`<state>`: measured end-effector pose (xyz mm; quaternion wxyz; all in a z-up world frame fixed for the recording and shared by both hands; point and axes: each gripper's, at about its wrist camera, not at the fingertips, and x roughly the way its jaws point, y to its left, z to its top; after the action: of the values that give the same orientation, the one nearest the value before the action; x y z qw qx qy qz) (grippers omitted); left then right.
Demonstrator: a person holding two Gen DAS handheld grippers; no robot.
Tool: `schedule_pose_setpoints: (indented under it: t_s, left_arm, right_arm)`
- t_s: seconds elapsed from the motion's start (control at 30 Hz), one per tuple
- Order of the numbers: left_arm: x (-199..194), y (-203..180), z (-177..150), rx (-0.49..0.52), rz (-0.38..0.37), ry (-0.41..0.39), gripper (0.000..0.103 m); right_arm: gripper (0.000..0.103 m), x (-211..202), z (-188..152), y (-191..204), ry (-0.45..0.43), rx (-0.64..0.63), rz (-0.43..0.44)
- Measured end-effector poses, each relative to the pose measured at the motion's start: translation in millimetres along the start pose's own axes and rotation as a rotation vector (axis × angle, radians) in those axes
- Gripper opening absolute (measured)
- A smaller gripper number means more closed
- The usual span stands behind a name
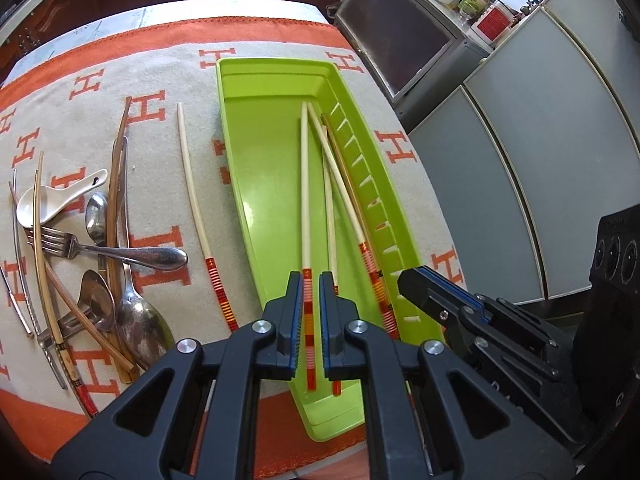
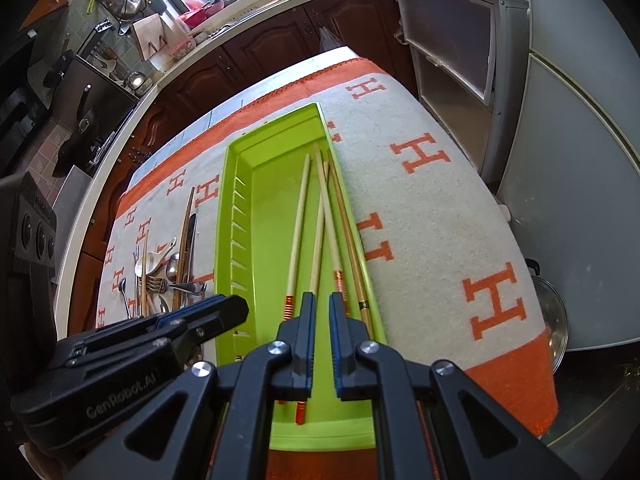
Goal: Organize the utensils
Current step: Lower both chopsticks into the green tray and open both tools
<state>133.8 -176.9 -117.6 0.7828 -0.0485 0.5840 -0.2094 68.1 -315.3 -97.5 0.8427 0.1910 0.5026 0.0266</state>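
Left gripper [image 1: 310,320] parted around a striped chopstick [image 1: 306,208] lying in green tray [image 1: 256,168], not pinching. Right gripper [image 2: 320,340] slack, empty. Lift clear straight; then loose chopstick [image 1: 196,200] on blanket, utensil pile [image 1: 92,248] farther left.

So the green tray [image 2: 240,216] sits lengthwise on the orange and white cloth [image 2: 440,216], and 4 chopsticks [image 2: 324,216] lie inside it, bunched toward its right wall with 2 of them crossing. The right gripper [image 2: 320,312] hangs over the tray's near end, fingers a little apart with nothing between them. The left gripper [image 2: 236,310] pokes in at the tray's left rim; can't tell how its jaws stand. Left of the tray there's a pile of cutlery [image 2: 160,280].
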Motion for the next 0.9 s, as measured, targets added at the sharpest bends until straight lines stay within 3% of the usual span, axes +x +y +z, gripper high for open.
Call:
schedule_pose_setpoints:
  t_s: [0.03, 0.1, 0.2, 0.9]
  left_arm:
    - [0, 0, -1, 0.003, -0.004, 0.005, 0.011]
    - [-3, 0, -5, 0.008, -0.001, 0.003, 0.033]
    - [-12, -2, -10, 0.02, 0.011, -0.026, 0.046]
    - [-68, 22, -38, 0.036, 0.166, -0.158, 0.049]
  right_arm:
    - [0.007, 0, 0, 0, 0.0, 0.005, 0.001]
    - [0.007, -1, 1, -2, -0.003, 0.014, 0.001]
    - [0.007, -2, 1, -2, -0.007, 0.019, 0.001]
    - [0.007, -17, -19, 24, -0.008, -0.034, -0.01]
